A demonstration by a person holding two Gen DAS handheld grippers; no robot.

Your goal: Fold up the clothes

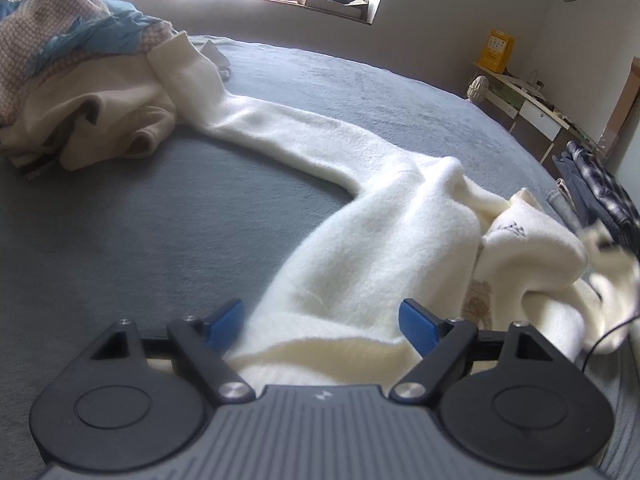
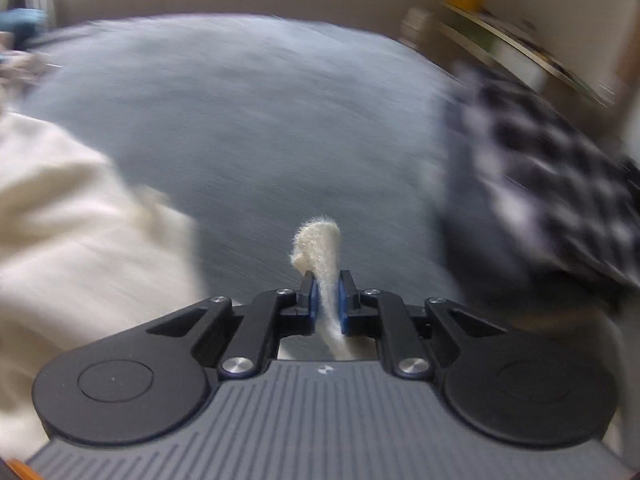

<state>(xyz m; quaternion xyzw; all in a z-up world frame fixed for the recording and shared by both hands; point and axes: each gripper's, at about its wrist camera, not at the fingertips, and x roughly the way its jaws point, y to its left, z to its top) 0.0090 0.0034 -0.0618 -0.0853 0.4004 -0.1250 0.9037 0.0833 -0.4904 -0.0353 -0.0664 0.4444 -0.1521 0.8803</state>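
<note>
Pinched between the right gripper [image 2: 325,300] pads, a fuzzy edge of the white sweater [image 1: 360,280] is gripped, likely for pulling it flat. Left gripper [image 1: 320,320] is spread wide over its body, which sprawls across the grey bed [image 1: 160,240], sleeve reaching toward the far-corner clothes pile [image 1: 80,100].

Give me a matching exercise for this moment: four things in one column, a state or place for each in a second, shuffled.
Things:
1. left gripper
2. right gripper
3. checked garment
4. beige garment

States or places:
A. crumpled at the far left of the bed
B. shut on a bit of the white sweater
C. at the bed's right edge
D. open, with white fabric between its fingers

Pairs: 1-D, 2-B, 3-C, 4-A
</note>
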